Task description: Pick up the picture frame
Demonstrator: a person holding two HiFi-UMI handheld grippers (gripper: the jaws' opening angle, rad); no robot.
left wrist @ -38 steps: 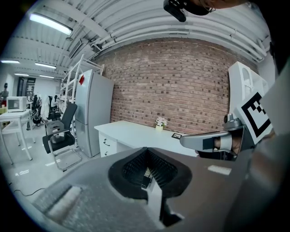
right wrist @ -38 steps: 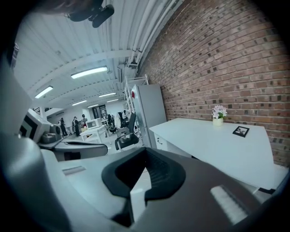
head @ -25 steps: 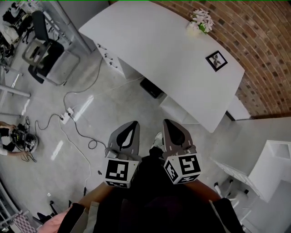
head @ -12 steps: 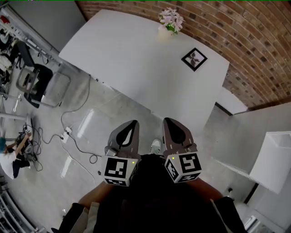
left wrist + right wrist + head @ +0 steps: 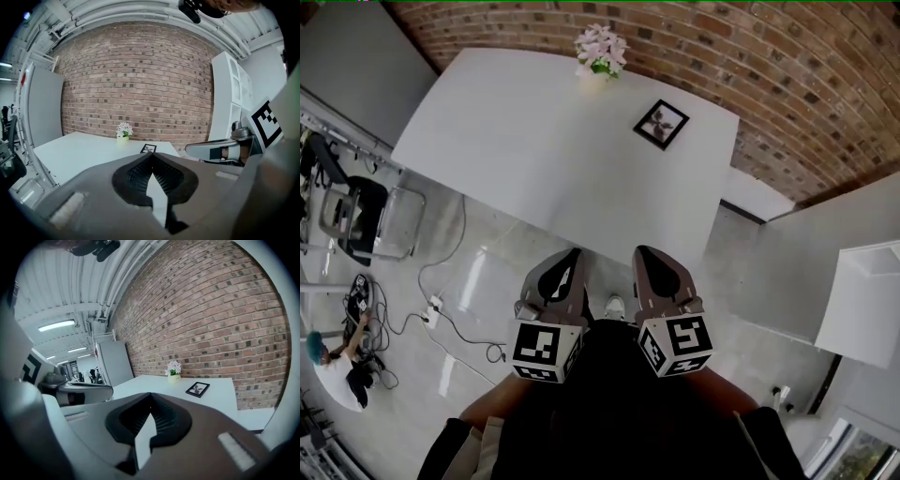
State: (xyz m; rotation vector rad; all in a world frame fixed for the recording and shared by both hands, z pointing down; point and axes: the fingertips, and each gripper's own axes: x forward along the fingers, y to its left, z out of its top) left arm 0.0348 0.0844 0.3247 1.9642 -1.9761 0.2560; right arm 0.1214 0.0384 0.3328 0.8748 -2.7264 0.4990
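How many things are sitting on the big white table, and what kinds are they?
Black square picture frame: 1
Small pale pot of pink-white flowers: 1
Total on the white table: 2

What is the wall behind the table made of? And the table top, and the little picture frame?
The wall is brick: reddish-brown blocks with pale mortar lines, rough and matt. The table has a smooth, plain white top, maybe laminate or painted board; the look leaves that open. The picture frame has a thin dark rim, possibly wood or plastic.
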